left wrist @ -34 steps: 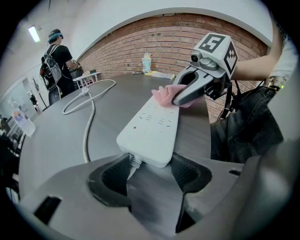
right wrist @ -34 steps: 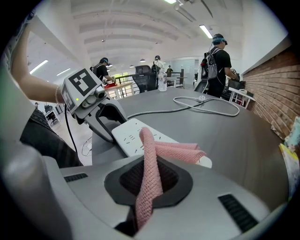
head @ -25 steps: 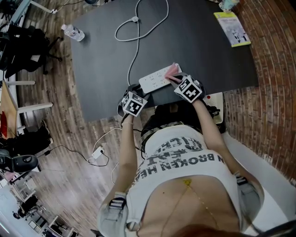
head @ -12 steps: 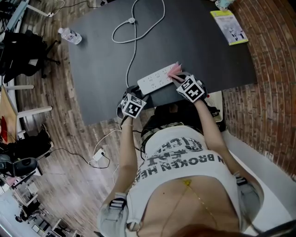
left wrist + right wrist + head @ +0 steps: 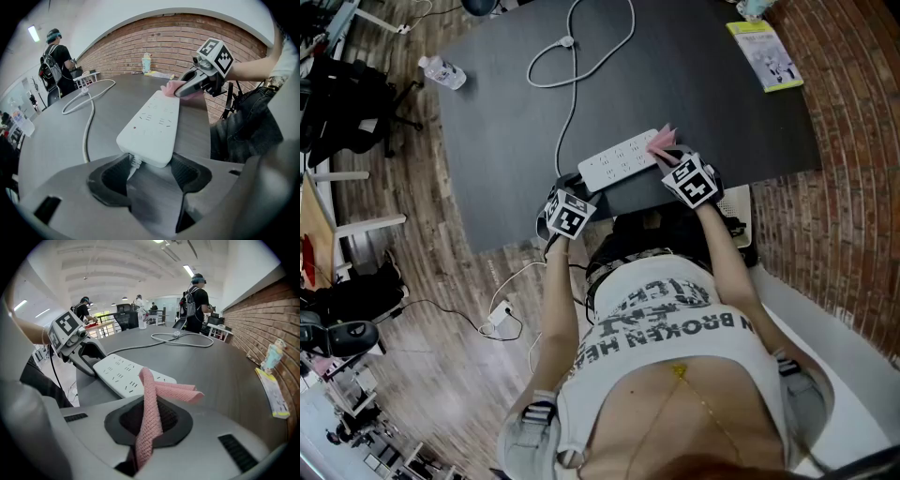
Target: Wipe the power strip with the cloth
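Note:
The white power strip point(image 5: 617, 159) lies near the front edge of the dark table point(image 5: 506, 141). Its cord end sits between the jaws of my left gripper point(image 5: 569, 185), which is shut on it; in the left gripper view the strip point(image 5: 152, 122) runs away from that gripper point(image 5: 150, 168). At the strip's far right end my right gripper point(image 5: 672, 159) is shut on a pink cloth point(image 5: 662, 142). In the right gripper view the cloth point(image 5: 176, 391) stands up from the gripper point(image 5: 149, 416) and drapes over the end of the strip point(image 5: 124, 376).
The strip's white cable point(image 5: 574, 56) loops across the middle of the table. A water bottle point(image 5: 442, 71) lies at the far left corner and a yellow-green booklet point(image 5: 765, 54) at the far right. People stand beyond the table point(image 5: 194, 301).
My right gripper has slid the pink cloth a little along the strip to its right end. The left gripper has stayed on the cord end.

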